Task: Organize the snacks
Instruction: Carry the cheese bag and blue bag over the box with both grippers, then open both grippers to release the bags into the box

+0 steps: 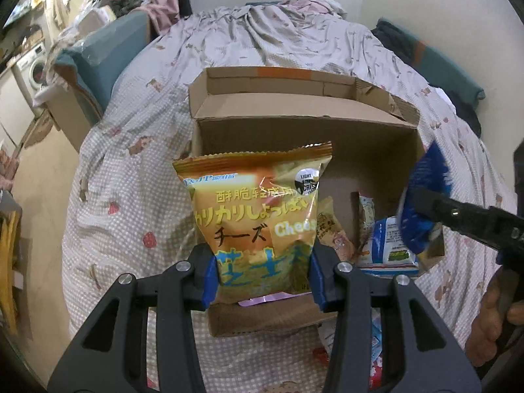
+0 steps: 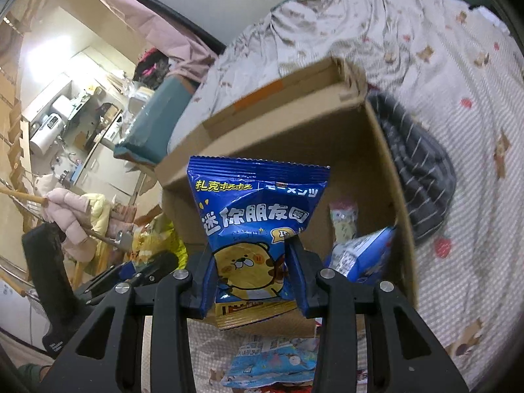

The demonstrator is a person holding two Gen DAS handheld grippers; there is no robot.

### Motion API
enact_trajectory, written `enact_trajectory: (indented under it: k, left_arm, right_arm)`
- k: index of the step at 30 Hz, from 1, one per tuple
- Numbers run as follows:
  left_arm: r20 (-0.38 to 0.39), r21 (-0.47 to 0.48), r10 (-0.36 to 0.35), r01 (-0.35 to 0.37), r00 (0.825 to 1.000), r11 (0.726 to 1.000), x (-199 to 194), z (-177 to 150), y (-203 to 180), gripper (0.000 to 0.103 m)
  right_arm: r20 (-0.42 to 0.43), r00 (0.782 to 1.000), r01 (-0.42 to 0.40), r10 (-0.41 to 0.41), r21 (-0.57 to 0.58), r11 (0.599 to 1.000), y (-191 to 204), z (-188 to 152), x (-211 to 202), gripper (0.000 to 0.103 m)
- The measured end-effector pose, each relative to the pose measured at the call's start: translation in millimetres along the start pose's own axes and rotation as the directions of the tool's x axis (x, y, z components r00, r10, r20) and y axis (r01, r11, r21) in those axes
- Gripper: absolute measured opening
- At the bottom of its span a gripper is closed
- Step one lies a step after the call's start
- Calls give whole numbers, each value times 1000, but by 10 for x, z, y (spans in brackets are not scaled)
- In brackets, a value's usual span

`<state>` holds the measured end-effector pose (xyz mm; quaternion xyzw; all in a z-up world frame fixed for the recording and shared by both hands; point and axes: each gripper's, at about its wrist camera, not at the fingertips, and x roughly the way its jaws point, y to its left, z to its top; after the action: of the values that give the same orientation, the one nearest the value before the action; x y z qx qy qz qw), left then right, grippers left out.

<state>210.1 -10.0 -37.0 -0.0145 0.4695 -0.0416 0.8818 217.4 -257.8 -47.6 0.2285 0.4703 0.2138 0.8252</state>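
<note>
The left gripper (image 1: 262, 273) is clamped on the lower part of an orange cheese snack bag (image 1: 258, 216), held upright over the near edge of an open cardboard box (image 1: 294, 124) on the bed (image 1: 131, 170). The right gripper (image 2: 251, 276) pinches a blue snack bag (image 2: 258, 216) above the same box, where 2 or more packets (image 2: 363, 255) lie

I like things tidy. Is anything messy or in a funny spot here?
Yes. A few snack packets lie loose on the bedspread in front of the cardboard box, not in it. The orange cheese bag and blue bag look undamaged.
</note>
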Motion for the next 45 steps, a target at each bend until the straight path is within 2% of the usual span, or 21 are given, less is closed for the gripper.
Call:
enact_trajectory:
  k: [3,13,22,24,25,26,27,28,29,30,31,45]
  left_arm:
    - [7,25,15,-15,1000,1000,11,-25,-43,41]
    - [-4,19,21,-20,1000,1000,30,-49,-52,43]
    - [-6,16,28,-28,1000,999,47,-56,-43,43]
    - [-3,4,22,-22,1000,1000,35,-54,-26,44]
    - [2,-5,19,-19,1000,1000,21,-52,-12,46]
    - [9,-15,16,-16,1000,1000,4,-49,3,49]
    - [10,-20,17,-17,1000,1000,-6,-54,10,59]
    - [11,-29,18,-17,1000,999,-26,-55,21,72]
    - [19,-39,15,-14,1000,999,-54,-59,33,77]
    - [27,-46,15,-14,1000,999,-72,-60,42,86]
    - [34,-52,18,-16,999,999,-91,-63,51,89]
    - [43,-40,-13,15,999,999,-193,-76,65,89]
  right_arm:
    - [-16,1000,-10,10,7,1000,-16,-38,94,41]
    - [-39,999,-5,4,-5,1000,-11,-115,197,42]
    - [-30,999,-14,13,-17,1000,16,-93,210,43]
    - [-26,1000,-16,15,-15,1000,12,-90,195,48]
    - [-23,1000,-19,19,-14,1000,10,-89,185,52]
    - [-19,1000,-21,21,-10,1000,7,-88,174,62]
    - [-13,1000,-24,24,-4,1000,2,-84,162,74]
    - [-2,1000,-23,23,2,1000,-3,-81,144,79]
    - [7,1000,-18,18,4,1000,-1,-78,128,88]
    - [17,1000,-12,12,6,1000,2,-74,108,90]
    - [21,1000,-16,15,6,1000,7,-68,93,90]
    - [29,999,-22,22,-6,1000,43,-64,-18,90]
